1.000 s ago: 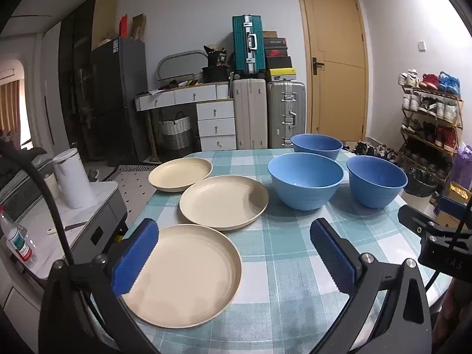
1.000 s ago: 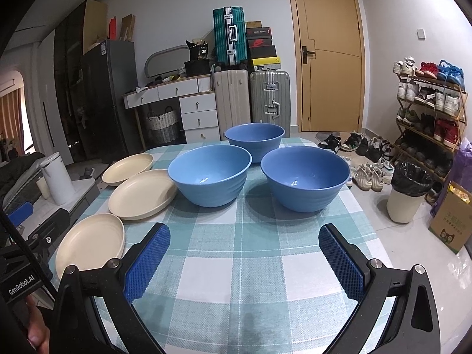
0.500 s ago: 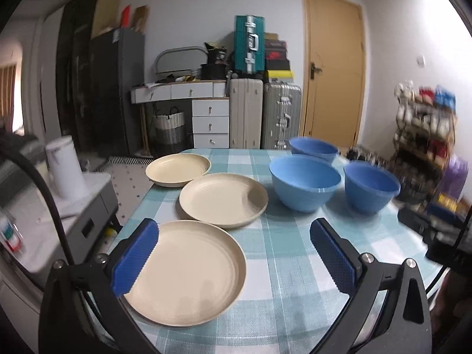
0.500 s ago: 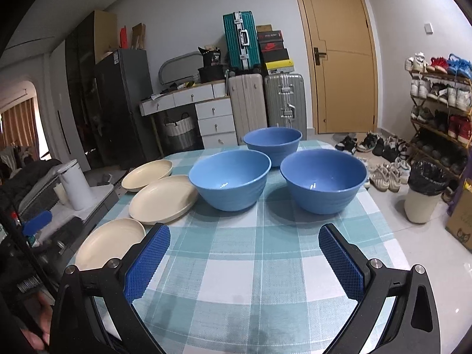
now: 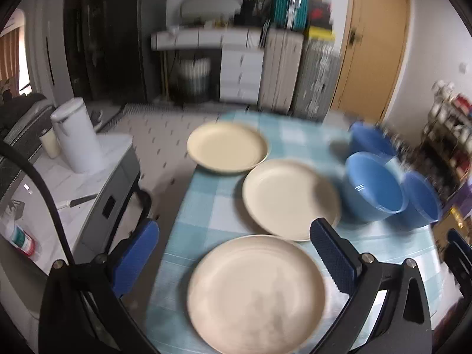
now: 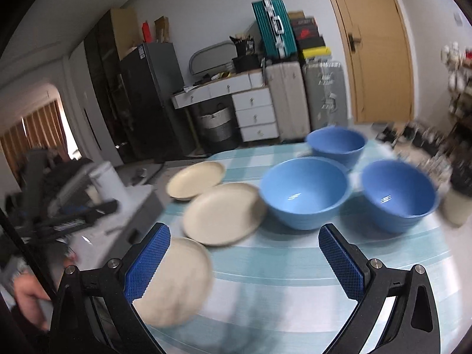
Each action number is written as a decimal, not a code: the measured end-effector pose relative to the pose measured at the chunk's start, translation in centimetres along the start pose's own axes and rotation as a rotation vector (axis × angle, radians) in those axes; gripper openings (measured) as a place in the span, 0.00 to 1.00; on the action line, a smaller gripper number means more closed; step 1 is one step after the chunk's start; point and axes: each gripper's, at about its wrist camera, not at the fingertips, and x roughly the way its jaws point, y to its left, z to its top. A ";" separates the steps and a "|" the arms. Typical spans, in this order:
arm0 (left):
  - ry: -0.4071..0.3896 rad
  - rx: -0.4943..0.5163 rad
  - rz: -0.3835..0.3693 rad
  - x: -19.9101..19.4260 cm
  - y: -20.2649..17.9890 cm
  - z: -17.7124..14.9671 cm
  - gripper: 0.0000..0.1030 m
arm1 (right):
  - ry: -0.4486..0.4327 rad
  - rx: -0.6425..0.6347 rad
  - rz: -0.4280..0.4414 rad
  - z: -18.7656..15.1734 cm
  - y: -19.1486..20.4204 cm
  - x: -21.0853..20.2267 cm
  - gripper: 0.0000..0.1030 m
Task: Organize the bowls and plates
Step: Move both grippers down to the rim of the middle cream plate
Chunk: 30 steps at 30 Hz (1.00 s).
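Three cream plates lie in a row on the checked tablecloth: the near plate (image 5: 256, 292), the middle plate (image 5: 290, 199) and the far plate (image 5: 227, 147). To their right stand three blue bowls: a middle bowl (image 6: 305, 191), a right bowl (image 6: 398, 194) and a far bowl (image 6: 336, 144). My left gripper (image 5: 236, 253) hangs open above the near plate, with nothing between its blue pads. My right gripper (image 6: 244, 258) is open over the tablecloth in front of the bowls and holds nothing. Both views are motion-blurred.
Left of the table stands a low white cabinet (image 5: 88, 177) with a white kettle (image 5: 76, 135) on it. Suitcases (image 6: 295, 94), white drawers and a dark fridge line the back wall beside a wooden door (image 6: 374, 47). A shoe rack (image 5: 448, 118) is at the right.
Both grippers have swung left and tilted downward, so the plates now fill more of each view. Nothing on the table has moved, and both grippers stay open.
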 end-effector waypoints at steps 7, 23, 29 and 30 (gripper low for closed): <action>0.270 0.060 0.036 9.9 -0.3 2.2 1.00 | 0.162 0.207 0.071 -0.5 0.9 7.7 0.99; 0.470 0.001 -0.078 18.8 -2.8 3.7 0.99 | 0.322 0.502 0.040 -1.8 -3.4 18.3 0.95; 0.465 0.004 -0.129 19.4 -2.7 4.2 0.99 | 0.372 0.539 0.028 -2.0 -4.3 20.0 0.91; 0.464 0.010 -0.133 19.4 -2.8 4.2 0.99 | 0.388 0.544 0.029 -2.1 -4.4 20.5 0.87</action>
